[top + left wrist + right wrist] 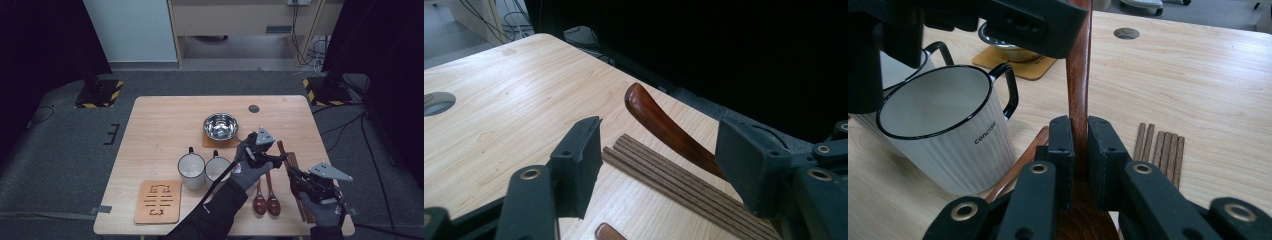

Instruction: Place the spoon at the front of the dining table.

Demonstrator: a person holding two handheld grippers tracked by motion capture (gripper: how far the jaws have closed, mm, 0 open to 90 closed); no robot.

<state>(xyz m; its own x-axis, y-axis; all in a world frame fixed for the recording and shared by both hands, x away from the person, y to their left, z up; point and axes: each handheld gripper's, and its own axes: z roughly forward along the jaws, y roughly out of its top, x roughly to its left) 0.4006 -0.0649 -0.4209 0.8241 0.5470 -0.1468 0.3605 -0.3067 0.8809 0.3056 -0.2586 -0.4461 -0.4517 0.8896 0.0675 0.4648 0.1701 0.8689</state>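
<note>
My right gripper (pixel 1080 145) is shut on the handle of a dark red-brown wooden spoon (pixel 1078 75), close to its bowl end, and holds it off the table at the right (pixel 300 182). The handle (pixel 659 120) slopes up toward my left gripper (pixel 659 160), whose jaws stand apart on either side of the handle's tip. Its pads do not press on the wood. In the high view the left gripper (pixel 276 158) hangs over the table's right-middle.
Several wooden chopsticks (pixel 664 175) lie under the spoon. Two more spoons (pixel 266 202) lie near the front edge. Two white mugs (pixel 191 170) stand mid-table, a steel bowl (pixel 220 126) on a coaster (pixel 212 143) behind them, a slotted wooden trivet (pixel 157 201) front left.
</note>
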